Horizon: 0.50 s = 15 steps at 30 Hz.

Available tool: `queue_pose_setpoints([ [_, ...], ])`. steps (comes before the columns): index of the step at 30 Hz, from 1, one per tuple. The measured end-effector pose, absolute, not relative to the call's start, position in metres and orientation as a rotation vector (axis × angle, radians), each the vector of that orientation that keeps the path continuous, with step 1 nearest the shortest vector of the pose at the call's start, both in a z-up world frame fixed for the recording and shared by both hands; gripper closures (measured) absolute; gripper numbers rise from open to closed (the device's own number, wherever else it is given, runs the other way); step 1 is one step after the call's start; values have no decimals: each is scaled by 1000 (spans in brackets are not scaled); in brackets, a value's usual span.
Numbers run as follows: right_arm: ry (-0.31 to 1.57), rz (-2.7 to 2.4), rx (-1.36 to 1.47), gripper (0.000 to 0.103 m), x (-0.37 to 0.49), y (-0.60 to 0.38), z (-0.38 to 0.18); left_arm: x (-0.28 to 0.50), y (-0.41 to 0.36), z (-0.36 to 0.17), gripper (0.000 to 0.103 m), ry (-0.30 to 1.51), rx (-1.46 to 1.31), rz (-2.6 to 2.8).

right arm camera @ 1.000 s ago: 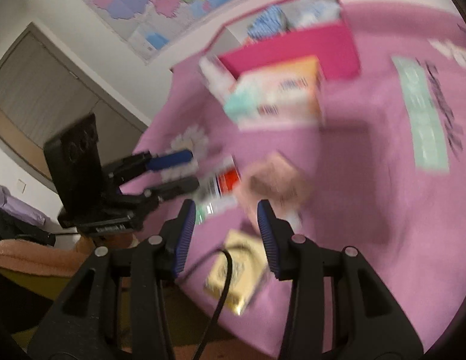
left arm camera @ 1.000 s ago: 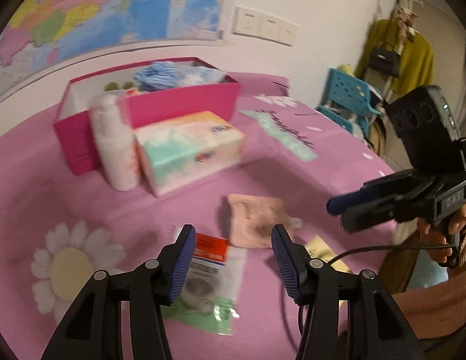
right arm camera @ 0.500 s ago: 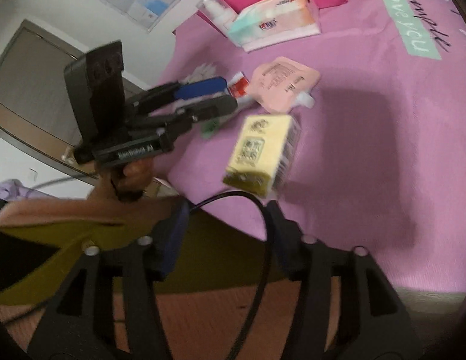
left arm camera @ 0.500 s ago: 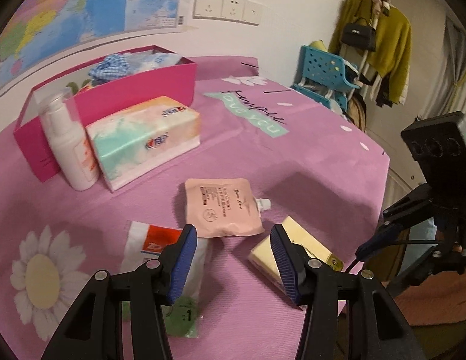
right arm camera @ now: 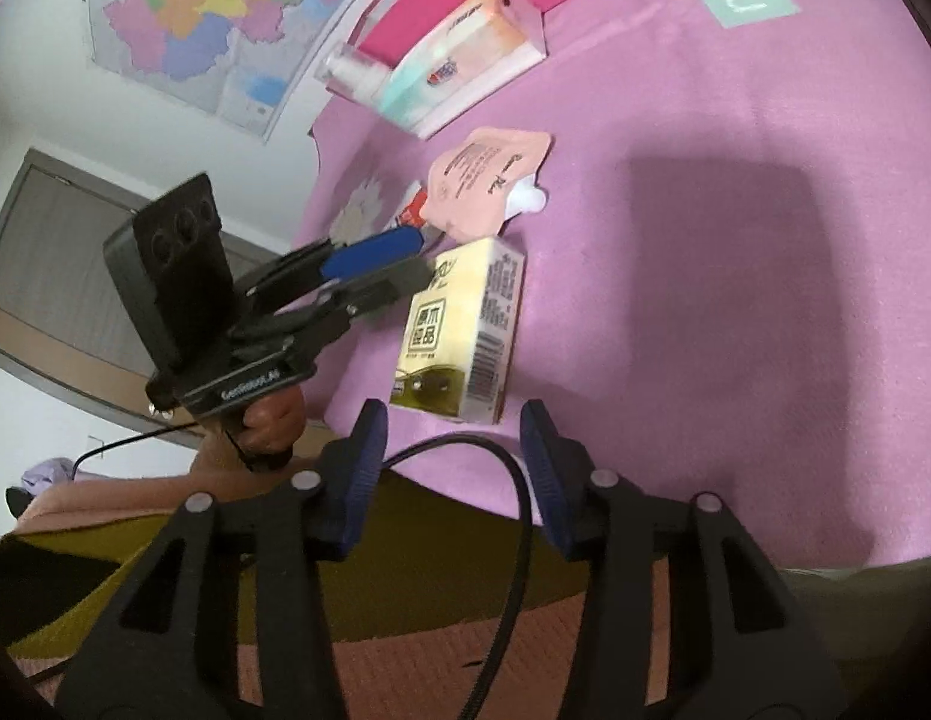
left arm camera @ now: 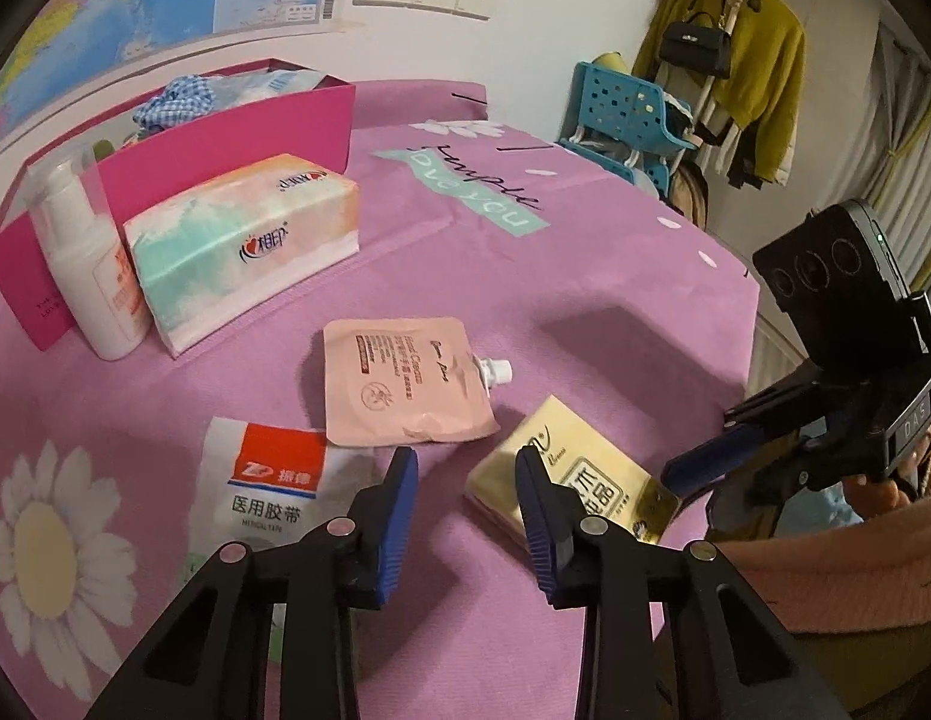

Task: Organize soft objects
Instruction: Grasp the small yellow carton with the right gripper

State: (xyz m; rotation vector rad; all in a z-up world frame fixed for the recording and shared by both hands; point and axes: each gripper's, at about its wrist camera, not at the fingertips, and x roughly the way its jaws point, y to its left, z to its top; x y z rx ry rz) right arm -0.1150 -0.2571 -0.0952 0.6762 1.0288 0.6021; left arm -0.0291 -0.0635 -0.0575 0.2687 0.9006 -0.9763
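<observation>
Two hand-held grippers hover with jaws wide and empty: the left hand-held gripper (left arm camera: 467, 463) and right hand-held gripper (right arm camera: 453, 420) flank the yellow tissue pack (right arm camera: 462, 330), lying near the bench (left arm camera: 585, 276) edge. Best to straddle its narrow sides, squeezing gently.

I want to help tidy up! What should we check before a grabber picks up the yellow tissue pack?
1. Right gripper open, nothing in it: ok.
2. Left gripper open, nothing in it: ok.
3. Yellow tissue pack lies flat on the pink tablecloth, nothing on top: ok.
4. Right gripper lined up with the pack, but short of it: not ok yet.
5. Pink pouch apart from the pack: ok.
6. Room left in the pink box: cannot tell.
</observation>
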Motion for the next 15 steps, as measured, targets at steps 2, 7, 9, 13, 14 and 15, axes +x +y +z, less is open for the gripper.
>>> queue_pose_setpoints([
  [2,1029,622,659,62,-115,-251,-95,-32,-64,-57,69,903,276,-985],
  [7,1056,619,595,77,-108,-232,-103,-34,-64,-57,69,907,275,-996],
  [9,1028,604,610,77,-103,-234,-104,-34,-65,-57,69,909,270,-999],
  [13,991,566,579,79,-89,-231,-102,-36,-67,-56,69,912,252,-1008],
  [14,986,561,568,79,-86,-231,-102,-35,-68,-57,69,917,249,-1006],
  [15,969,550,551,79,-79,-230,-101,-35,-70,-59,69,919,248,-997],
])
